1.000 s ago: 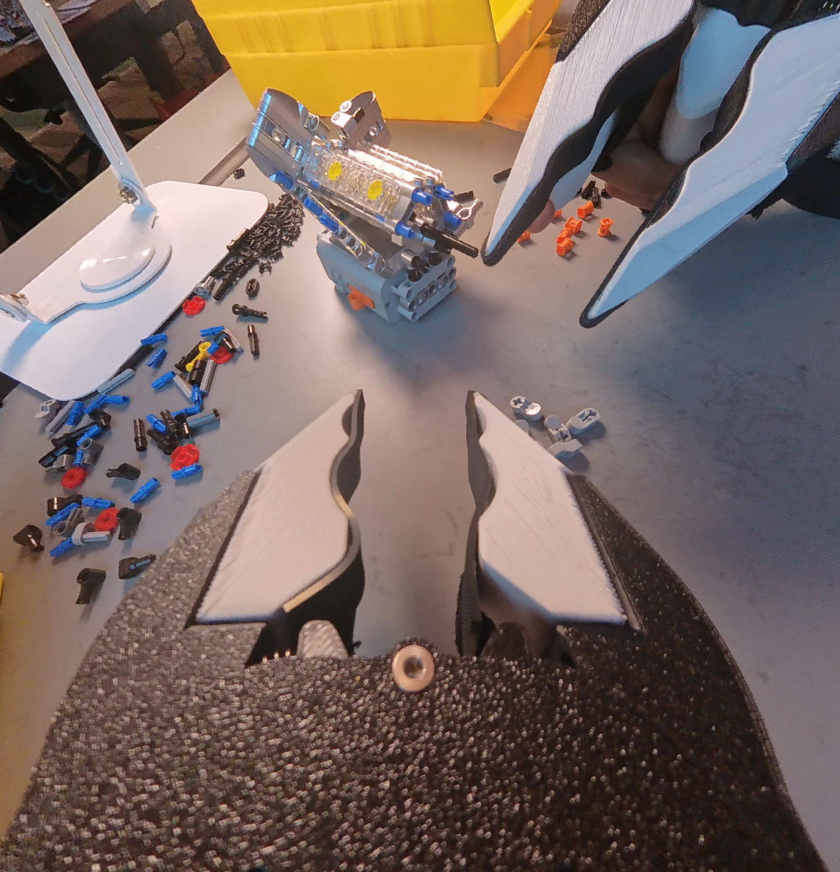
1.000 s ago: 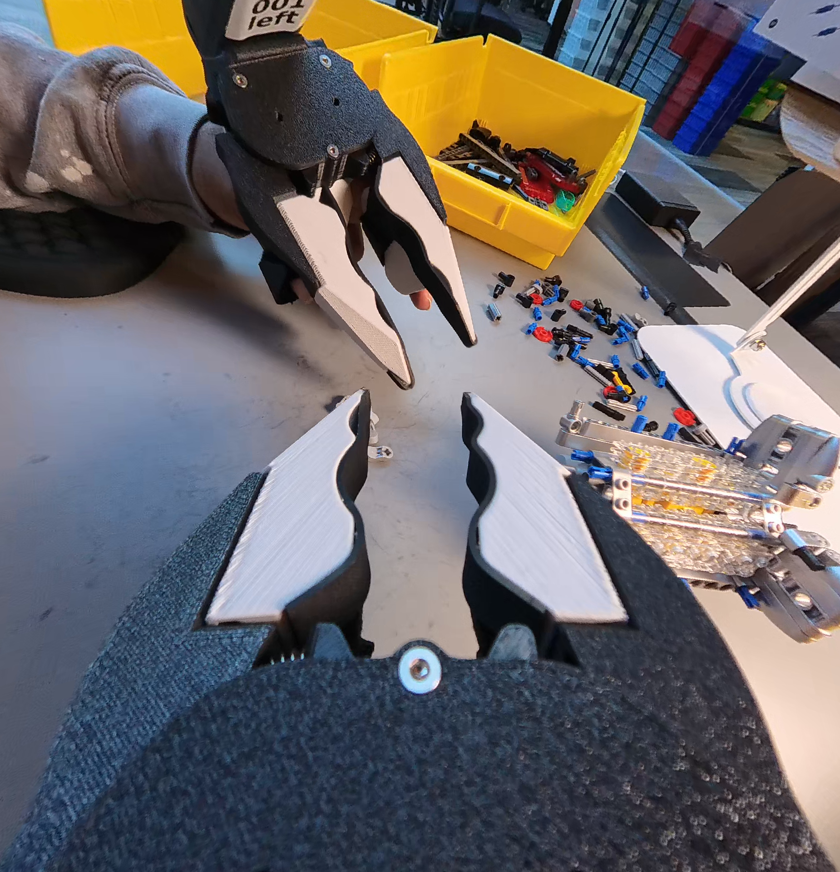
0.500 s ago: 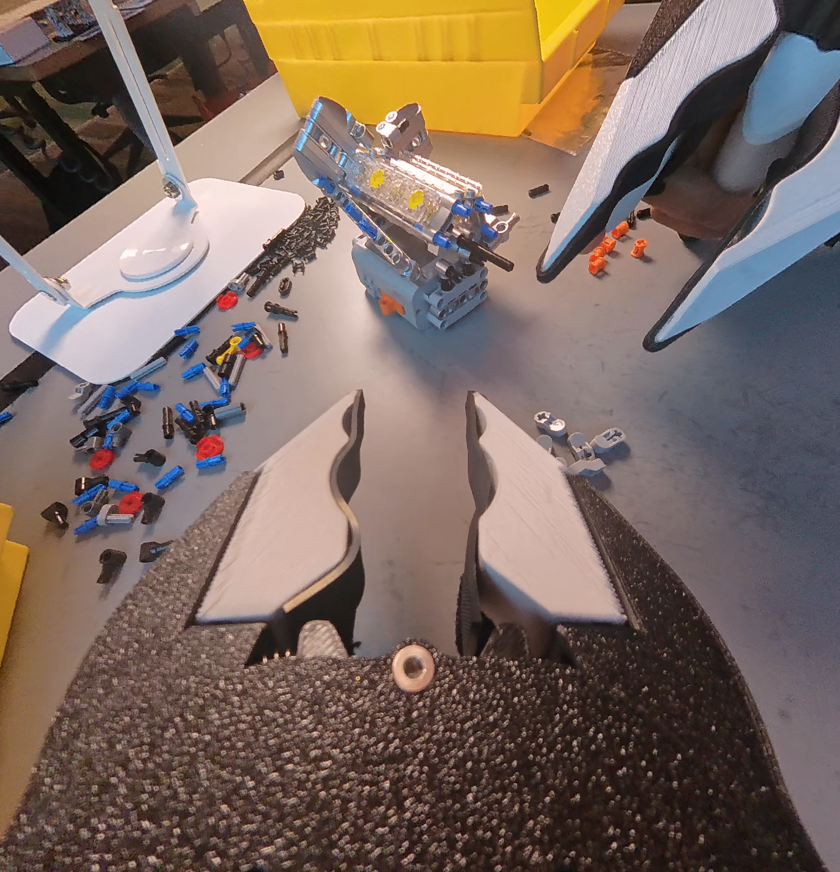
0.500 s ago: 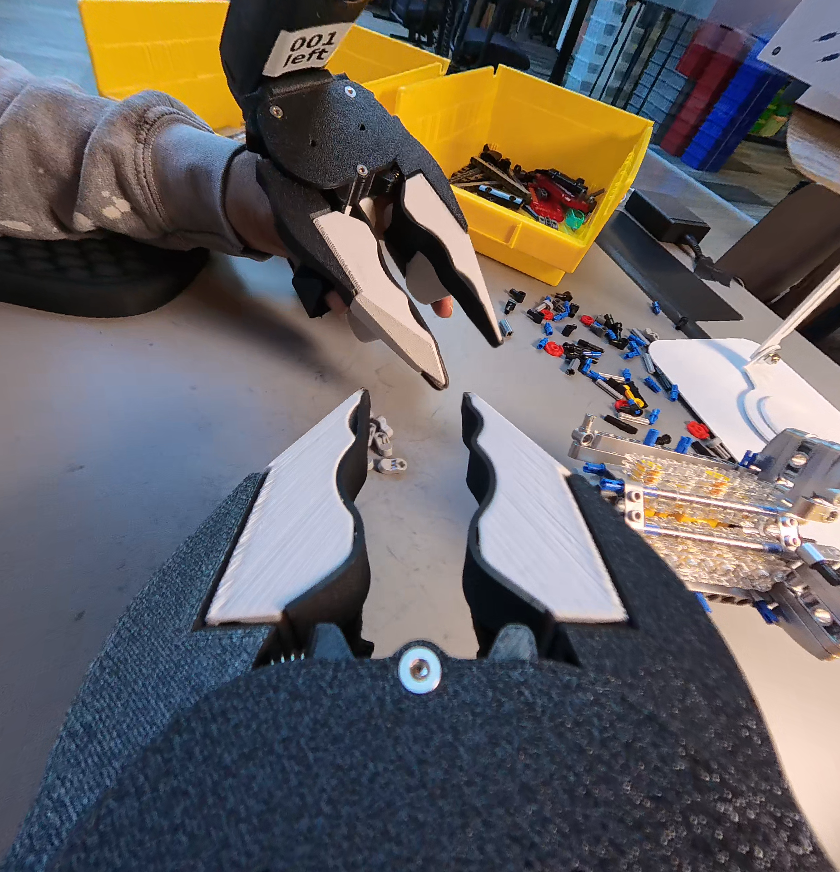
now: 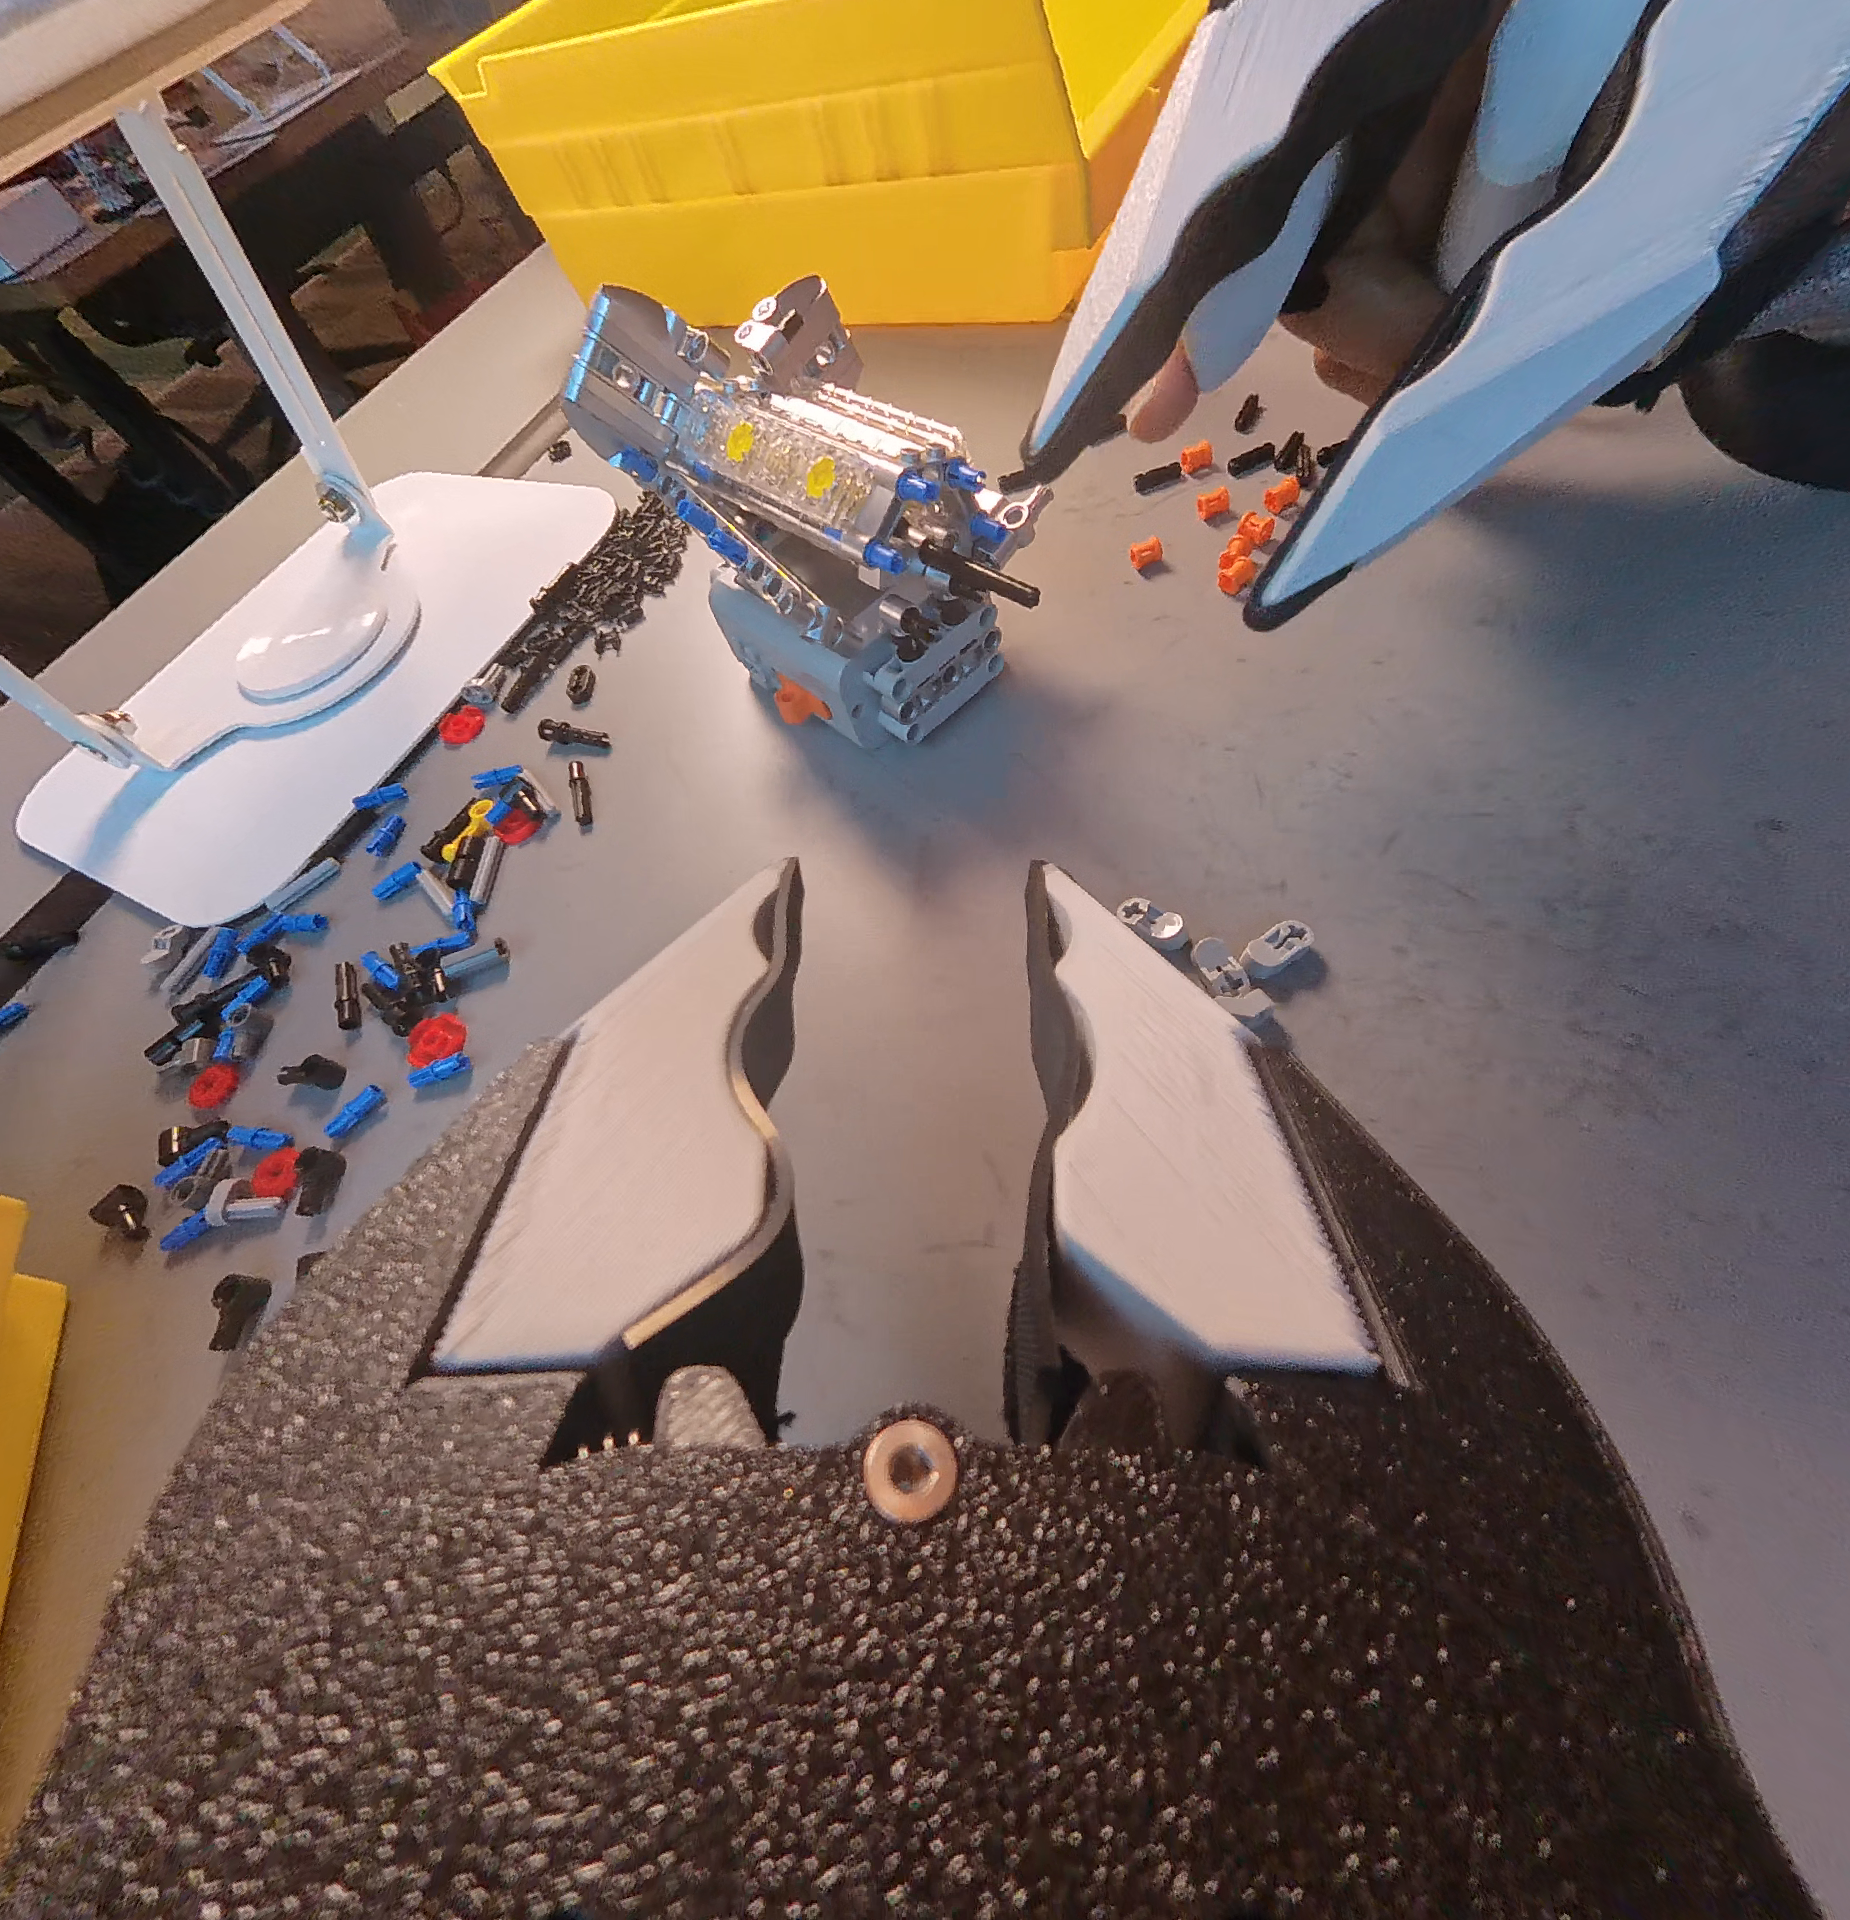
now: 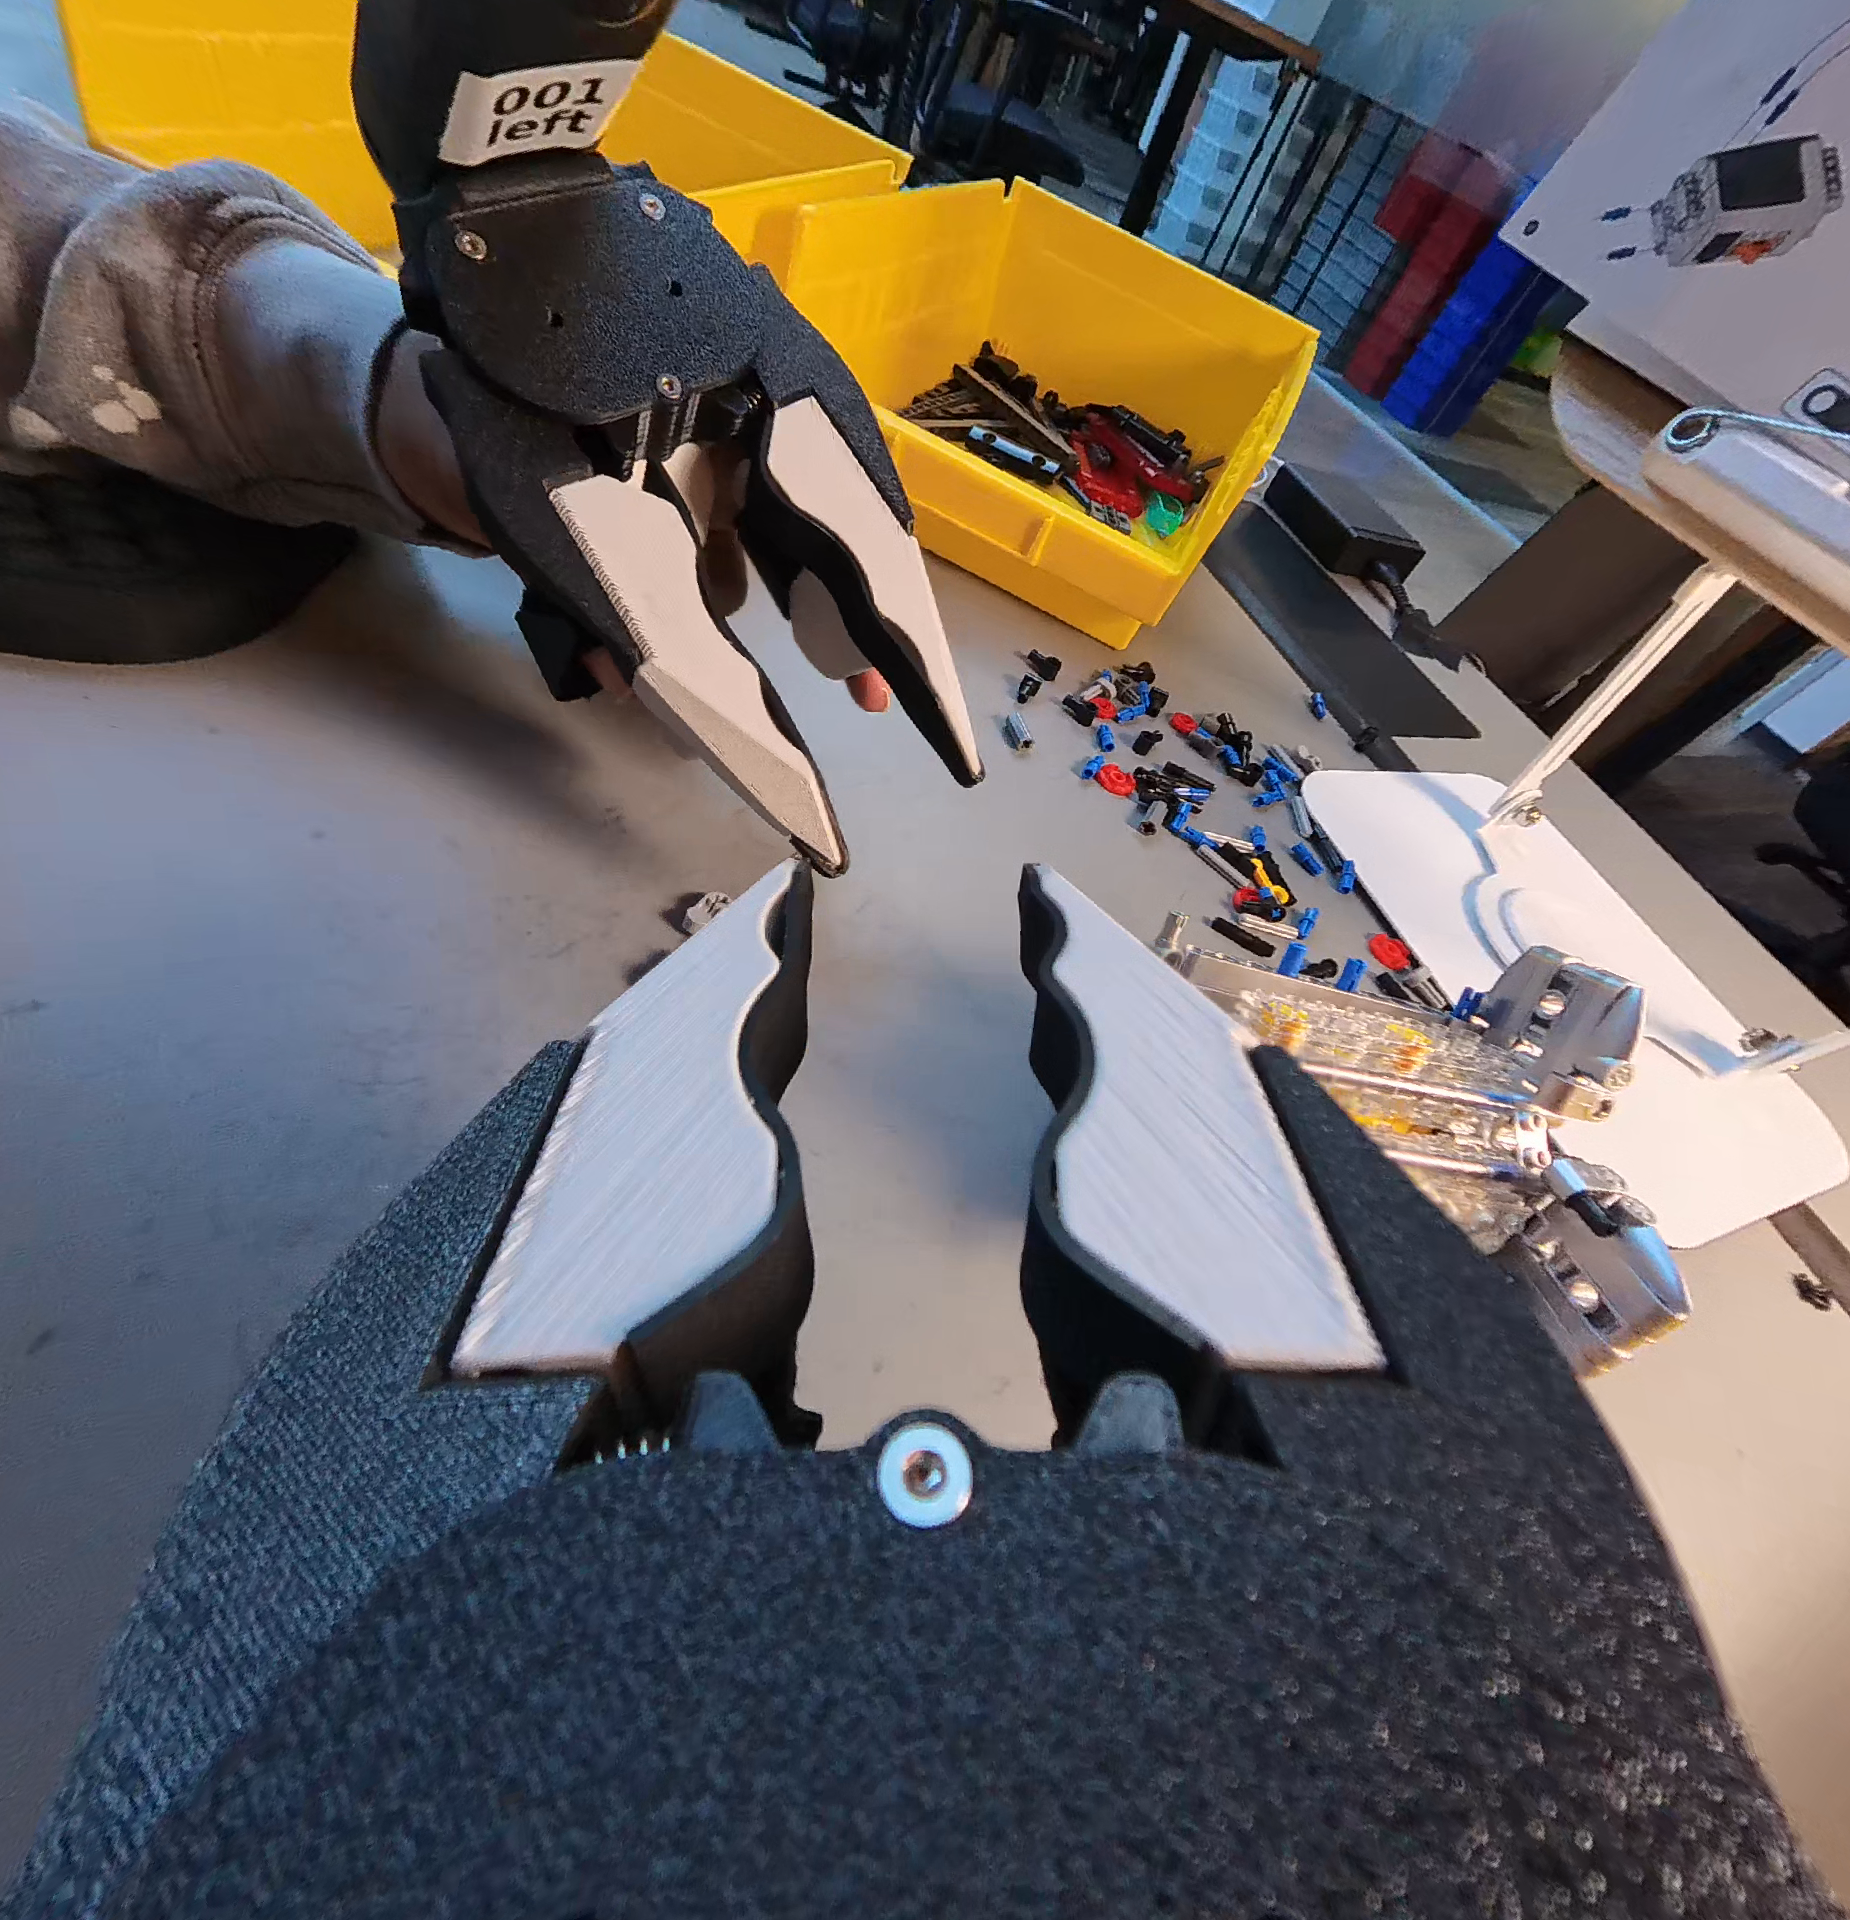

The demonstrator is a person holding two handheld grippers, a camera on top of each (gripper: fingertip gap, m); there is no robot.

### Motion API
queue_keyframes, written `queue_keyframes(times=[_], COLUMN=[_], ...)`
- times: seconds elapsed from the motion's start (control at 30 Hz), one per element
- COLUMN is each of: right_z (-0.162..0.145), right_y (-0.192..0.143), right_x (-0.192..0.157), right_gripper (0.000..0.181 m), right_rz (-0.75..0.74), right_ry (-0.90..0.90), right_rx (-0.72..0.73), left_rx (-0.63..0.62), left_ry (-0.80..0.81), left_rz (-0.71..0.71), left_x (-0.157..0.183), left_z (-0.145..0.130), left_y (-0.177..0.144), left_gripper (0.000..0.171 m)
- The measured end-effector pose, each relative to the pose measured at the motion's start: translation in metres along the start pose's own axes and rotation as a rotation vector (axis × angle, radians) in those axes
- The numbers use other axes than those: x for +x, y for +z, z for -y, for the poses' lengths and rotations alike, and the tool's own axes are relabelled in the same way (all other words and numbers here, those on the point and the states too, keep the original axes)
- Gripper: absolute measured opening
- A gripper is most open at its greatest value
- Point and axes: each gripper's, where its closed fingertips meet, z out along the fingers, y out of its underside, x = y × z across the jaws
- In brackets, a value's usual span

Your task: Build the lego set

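Note:
A grey and clear brick-built model (image 5: 796, 509) with blue pins and a black axle stands on the grey table (image 5: 1420, 935). My left gripper (image 5: 916, 873) is open and empty above bare table in front of the model. Several small grey connectors (image 5: 1217, 951) lie just right of its right finger. My right gripper (image 5: 1139, 551) is open and empty, hanging over small orange bushes (image 5: 1238, 525), one tip close to the model's end. In the right wrist view my right gripper (image 6: 913, 873) is open, the left gripper (image 6: 900, 821) hangs just ahead, and the model (image 6: 1420, 1081) lies to the right.
Loose blue, black and red pins (image 5: 381, 935) are scattered left of the model, beside a white lamp base (image 5: 277, 665). Yellow bins (image 5: 796, 156) stand behind; one (image 6: 1056, 343) holds dark parts. A black power adapter (image 6: 1336, 530) and a sleeved arm (image 6: 173, 343) also show.
Both grippers stayed open. The left gripper has pulled back and swung a little left. In the right wrist view the left gripper now hangs closer and the model sits partly behind my right finger.

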Motion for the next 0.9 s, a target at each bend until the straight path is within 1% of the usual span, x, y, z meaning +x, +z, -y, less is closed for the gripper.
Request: queue_keyframes(times=[0.2, 0.37, 0.57, 0.67, 0.9], right_z=[-0.002, -0.007, -0.005, -0.005, -0.004], right_y=[0.002, 0.005, 0.001, 0.0, -0.002], right_x=[-0.002, -0.005, -0.001, 0.001, 0.005], right_gripper=[0.039, 0.039, 0.039, 0.039, 0.039], right_rz=[0.01, 0.041, 0.041, 0.043, 0.039], right_ry=[0.022, 0.083, 0.104, 0.112, 0.129], right_rx=[-0.002, 0.0, 0.018, 0.023, 0.037], left_rx=[-0.008, -0.013, 0.006, 0.035, 0.095], left_ry=[0.017, 0.029, -0.01, -0.032, -0.073], left_rz=[-0.007, -0.039, -0.075, -0.092, -0.008], left_x=[0.003, 0.009, 0.009, 0.01, -0.006], left_z=[-0.001, 0.001, 0.002, 0.006, 0.014], left_y=[0.0, -0.003, -0.007, -0.008, -0.013], left_gripper=[0.041, 0.043, 0.044, 0.041, 0.04])
